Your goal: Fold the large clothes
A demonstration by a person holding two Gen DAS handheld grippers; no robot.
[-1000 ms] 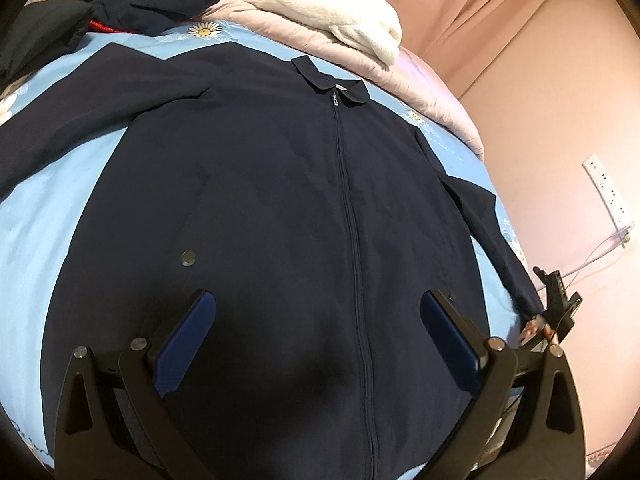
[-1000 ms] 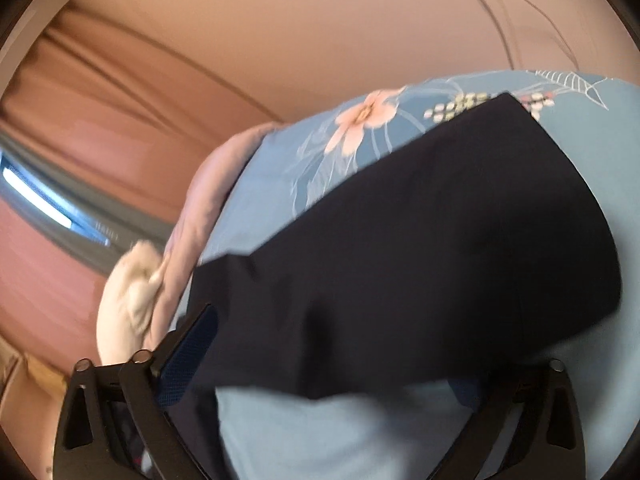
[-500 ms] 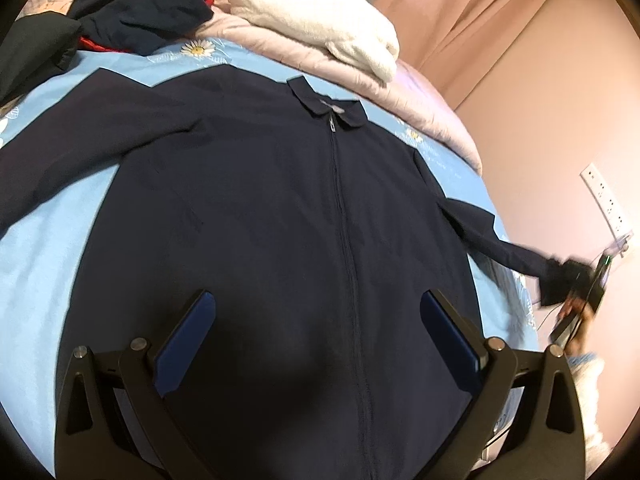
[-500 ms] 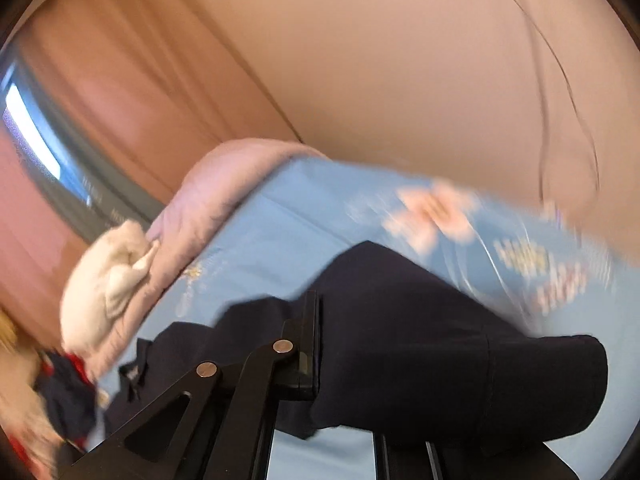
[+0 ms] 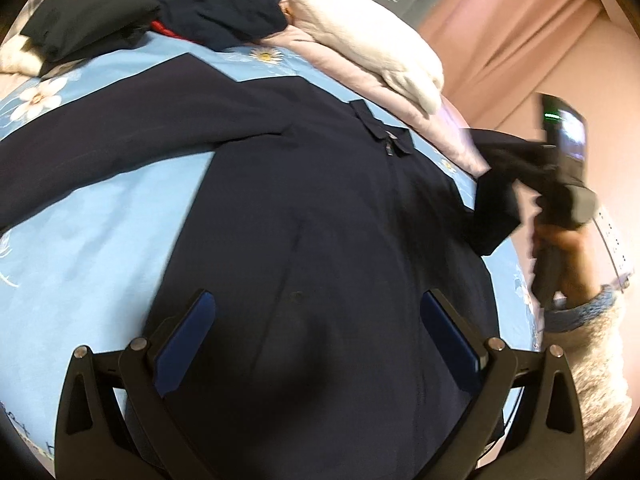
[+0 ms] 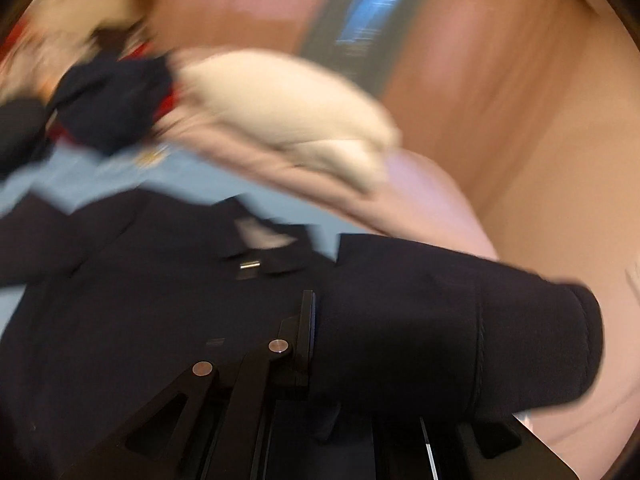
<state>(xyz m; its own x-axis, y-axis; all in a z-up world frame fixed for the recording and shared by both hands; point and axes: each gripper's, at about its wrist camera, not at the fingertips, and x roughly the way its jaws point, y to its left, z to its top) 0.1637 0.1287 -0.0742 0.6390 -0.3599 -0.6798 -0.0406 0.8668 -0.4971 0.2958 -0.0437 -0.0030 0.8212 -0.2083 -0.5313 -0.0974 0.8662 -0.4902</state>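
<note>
A navy zip-front jacket [image 5: 320, 216] lies face up on a light blue floral bedsheet [image 5: 92, 236], collar toward the far side. My left gripper [image 5: 316, 328] is open and empty, hovering above the jacket's lower front. My right gripper [image 5: 532, 184] is shut on the jacket's right sleeve cuff [image 6: 520, 344] and holds it lifted over the right shoulder area. In the right wrist view the cuff covers the jaws, and the collar [image 6: 260, 248] shows beyond, blurred. The left sleeve [image 5: 100, 148] lies spread out to the left.
A white folded blanket [image 5: 372, 52] on a pink quilt [image 5: 452, 128] lies beyond the collar. A pile of dark clothes [image 5: 160, 12] sits at the far left. Pink wall and curtain [image 5: 520, 20] stand to the right, with a wall socket [image 5: 616, 244] near the bed's edge.
My right gripper closed on the right sleeve cuff, lifted it off the bed and swung it up and inward toward the collar. My left gripper stayed open above the jacket, shifting slightly.
</note>
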